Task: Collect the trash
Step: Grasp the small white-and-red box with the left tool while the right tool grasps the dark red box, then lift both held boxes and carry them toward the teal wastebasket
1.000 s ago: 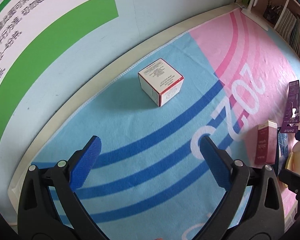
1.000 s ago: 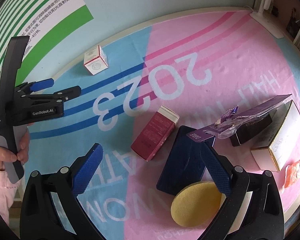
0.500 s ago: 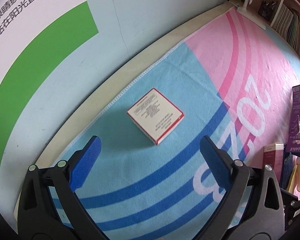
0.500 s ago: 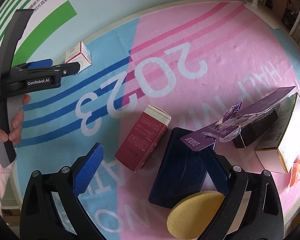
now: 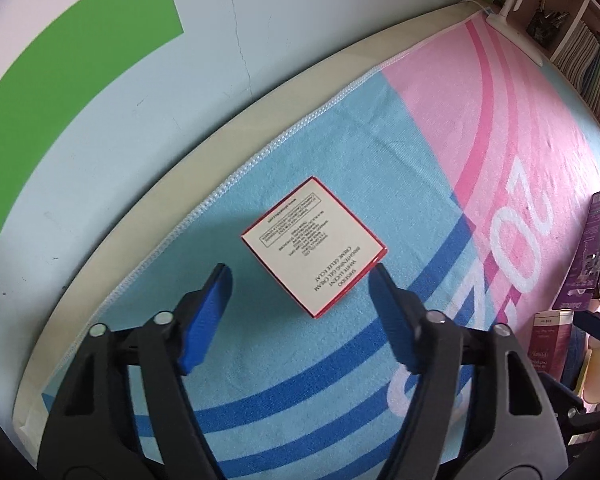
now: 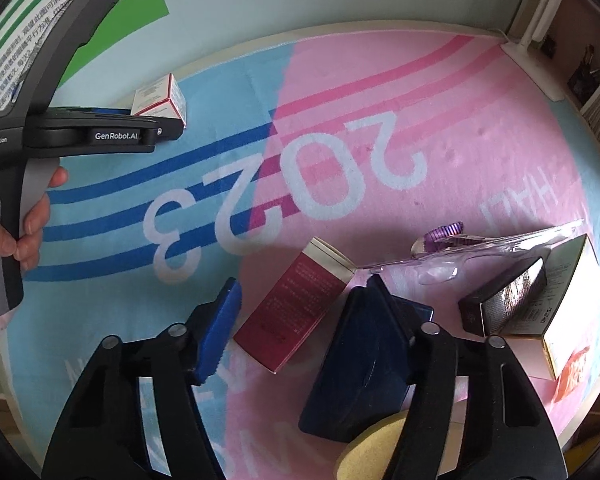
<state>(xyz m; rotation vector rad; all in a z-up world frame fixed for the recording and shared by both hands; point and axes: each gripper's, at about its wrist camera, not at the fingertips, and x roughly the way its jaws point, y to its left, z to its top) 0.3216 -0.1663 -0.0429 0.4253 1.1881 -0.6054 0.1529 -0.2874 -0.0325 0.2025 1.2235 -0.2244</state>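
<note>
A white box with red edges (image 5: 314, 246) lies flat on the blue part of the mat (image 5: 380, 360) near the wall. My left gripper (image 5: 300, 276) hangs over its near side, jaws closing. Its right fingertip (image 5: 377, 276) is by the box's right corner and the left pad stands apart from the box. From the right wrist, a dark red box (image 6: 296, 312) lies between the closing jaws of my right gripper (image 6: 303, 288). I see no pad pressing on it. The right finger overlaps a navy case (image 6: 364, 368). The left gripper (image 6: 168, 130) and white box (image 6: 160, 96) appear at the far left.
Beside the navy case lie a yellow round sponge (image 6: 372, 452), a purple blister pack (image 6: 480, 240), a dark box (image 6: 504, 300), a white and gold box (image 6: 560, 320) and an orange wrapper (image 6: 576, 368). A person's hand (image 6: 32, 220) holds the left gripper. A bookshelf (image 5: 560, 20) stands at the far right.
Both grippers moved down and closer to their boxes, which now look larger. Both pairs of jaws have narrowed from wide open. The white box now sits at the left fingertips.
</note>
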